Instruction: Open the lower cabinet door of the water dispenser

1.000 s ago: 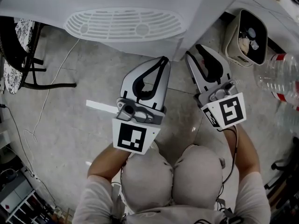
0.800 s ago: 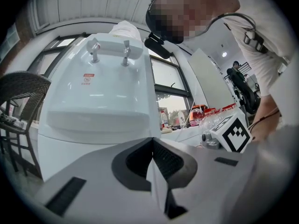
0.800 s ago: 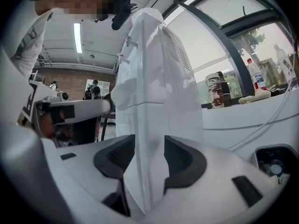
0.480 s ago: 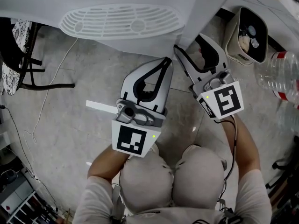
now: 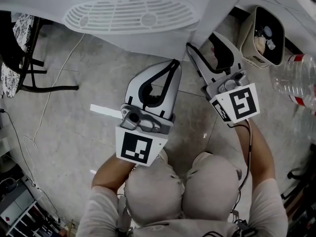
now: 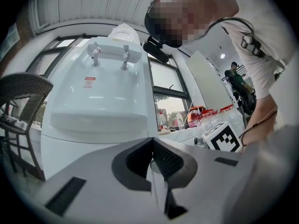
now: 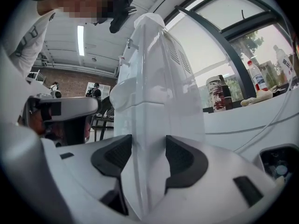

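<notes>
Floor tiles point(image 5: 74, 127) are spreading before the water dispenser point(image 5: 148, 41); my right hand-held gripper point(image 7: 148, 146) has just been parting its jaws astride its lower cabinet door point(image 7: 156, 125) edge, my left hand-held gripper point(image 5: 173, 64) hovering alongside, pinched together

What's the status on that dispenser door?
Left gripper shut, empty. Right gripper just opened, fingers astride the water dispenser corner, not gripping. Lower cabinet door: no gap seen. Nothing in the way.

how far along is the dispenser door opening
Done: nothing shows; the lower cabinet door looks flush. In hand: the right claw has just been opening, jaws astride a corner of the water dispenser, not gripping. The left claw is shut, empty. Left: grip the edge, swing the door out.
</notes>
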### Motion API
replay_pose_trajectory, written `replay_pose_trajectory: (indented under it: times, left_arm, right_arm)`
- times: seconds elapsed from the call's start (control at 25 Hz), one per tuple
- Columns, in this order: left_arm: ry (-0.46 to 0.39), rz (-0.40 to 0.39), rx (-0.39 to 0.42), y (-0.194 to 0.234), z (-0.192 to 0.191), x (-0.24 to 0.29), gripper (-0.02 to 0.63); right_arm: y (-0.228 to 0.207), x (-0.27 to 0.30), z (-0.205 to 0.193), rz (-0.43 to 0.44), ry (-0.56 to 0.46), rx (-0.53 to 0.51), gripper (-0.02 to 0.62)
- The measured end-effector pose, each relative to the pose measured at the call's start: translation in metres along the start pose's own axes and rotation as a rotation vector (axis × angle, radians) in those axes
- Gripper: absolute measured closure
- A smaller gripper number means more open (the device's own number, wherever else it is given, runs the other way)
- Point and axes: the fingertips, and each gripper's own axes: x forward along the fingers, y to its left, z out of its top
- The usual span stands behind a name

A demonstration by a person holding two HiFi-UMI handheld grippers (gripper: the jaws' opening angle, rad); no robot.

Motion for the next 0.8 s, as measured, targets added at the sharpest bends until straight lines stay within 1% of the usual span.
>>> replay_pose_trajectory:
  times: [0.12, 0.2, 0.28, 0.44, 0.52, 0.64, 0.8]
  left_arm:
    - [-0.017, 0.005, 0.004, 0.001, 0.006, -0.004, 0.604]
    - [-0.032, 0.009, 0.013, 0.003, 0.012, -0.008, 0.604]
    - [-0.044, 0.017, 0.024, 0.006, 0.018, -0.014, 0.604]
    - [-0.063, 0.038, 0.033, 0.013, 0.029, -0.029, 0.604]
    - [-0.058, 0.046, 0.043, 0.013, 0.033, -0.038, 0.604]
    - [-0.038, 0.068, 0.06, 0.013, 0.033, -0.051, 0.604]
    - [-0.005, 0.127, 0.08, 0.017, 0.026, -0.067, 0.604]
  right_arm:
    - [0.0, -0.001, 0.0, -0.013, -0.012, 0.022, 0.368]
    - [0.003, -0.006, 0.001, -0.002, -0.022, 0.029, 0.376]
    - [0.014, -0.015, 0.0, 0.026, -0.033, 0.017, 0.399]
    - [0.042, -0.032, -0.002, 0.09, -0.027, -0.023, 0.411]
    - [0.054, -0.036, 0.0, 0.115, -0.03, -0.026, 0.414]
    - [0.065, -0.041, -0.001, 0.124, -0.03, -0.021, 0.416]
    - [0.08, -0.048, -0.004, 0.123, -0.02, -0.03, 0.419]
